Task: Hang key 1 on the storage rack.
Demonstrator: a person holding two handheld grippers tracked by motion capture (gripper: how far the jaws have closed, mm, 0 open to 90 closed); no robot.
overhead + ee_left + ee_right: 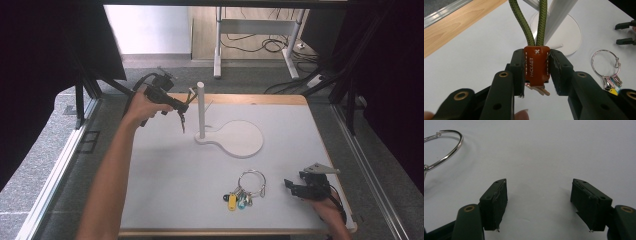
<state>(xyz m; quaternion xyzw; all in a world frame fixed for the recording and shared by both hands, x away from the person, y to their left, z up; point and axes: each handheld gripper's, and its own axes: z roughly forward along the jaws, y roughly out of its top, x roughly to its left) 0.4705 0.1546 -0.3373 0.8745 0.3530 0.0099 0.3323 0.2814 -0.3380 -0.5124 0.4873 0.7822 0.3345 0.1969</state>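
My left gripper [536, 72] is shut on a brown leather tag [536, 65] that carries a green cord loop [541, 22] and a key below it. In the high view the left gripper [183, 106] holds this keychain [183, 120] in the air just left of the white post [200, 107] of a stand with a round base [240, 139]. A large metal ring with several keys and coloured tags [245, 191] lies at the table's front. My right gripper [291, 186] rests open on the table to the right of that ring [446, 147], nothing between its jaws.
The white tabletop [165, 170] has a wooden rim [250, 99]. Black curtains and metal frame rails flank both sides. A desk leg and cables stand on the floor beyond the far edge.
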